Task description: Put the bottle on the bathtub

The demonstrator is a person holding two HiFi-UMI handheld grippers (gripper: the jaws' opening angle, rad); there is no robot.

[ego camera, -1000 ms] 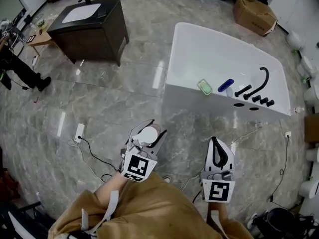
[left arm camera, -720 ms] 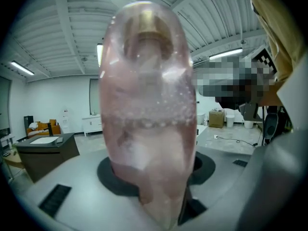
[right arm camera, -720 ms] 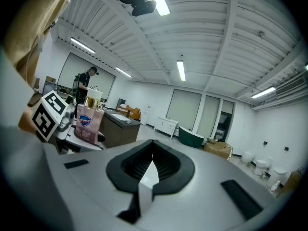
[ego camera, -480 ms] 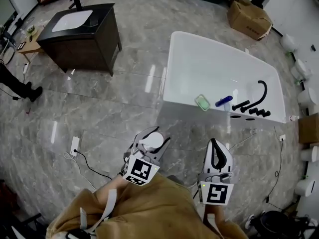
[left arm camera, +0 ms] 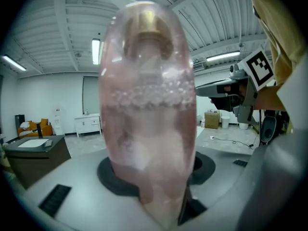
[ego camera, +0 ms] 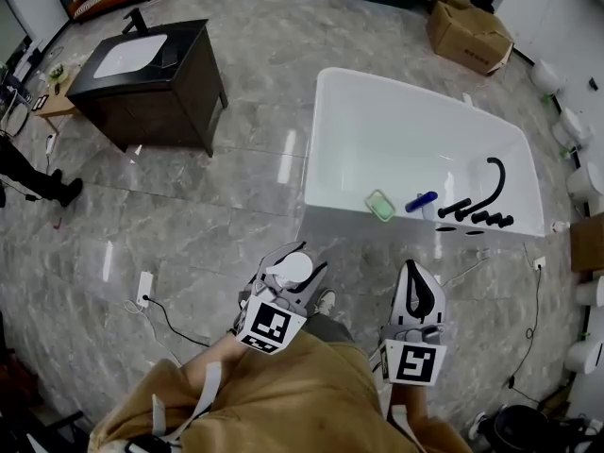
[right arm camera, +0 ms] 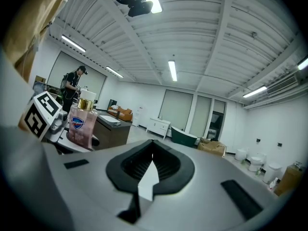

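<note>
My left gripper (ego camera: 288, 274) is shut on a clear pink bottle (left arm camera: 147, 114) with a gold cap; the bottle fills the left gripper view and stands upright between the jaws. It also shows small in the right gripper view as the pink bottle (right arm camera: 82, 121). From the head view the bottle (ego camera: 291, 268) looks like a pale round top. My right gripper (ego camera: 416, 295) is shut with nothing in it. Both grippers hover over the marble floor, short of the white bathtub (ego camera: 349, 196).
On the tub's near ledge lie a green soap (ego camera: 380, 205), a blue tube (ego camera: 421, 200) and a black faucet (ego camera: 481, 201). A dark vanity cabinet (ego camera: 151, 74) stands at far left. Cardboard box (ego camera: 469, 28) beyond the tub. Cables and a power strip (ego camera: 144, 288) lie on the floor.
The view has shifted: the bathtub and cabinet sit slightly lower and nearer in the frame. Both grippers keep their hold and their place in front of me.
</note>
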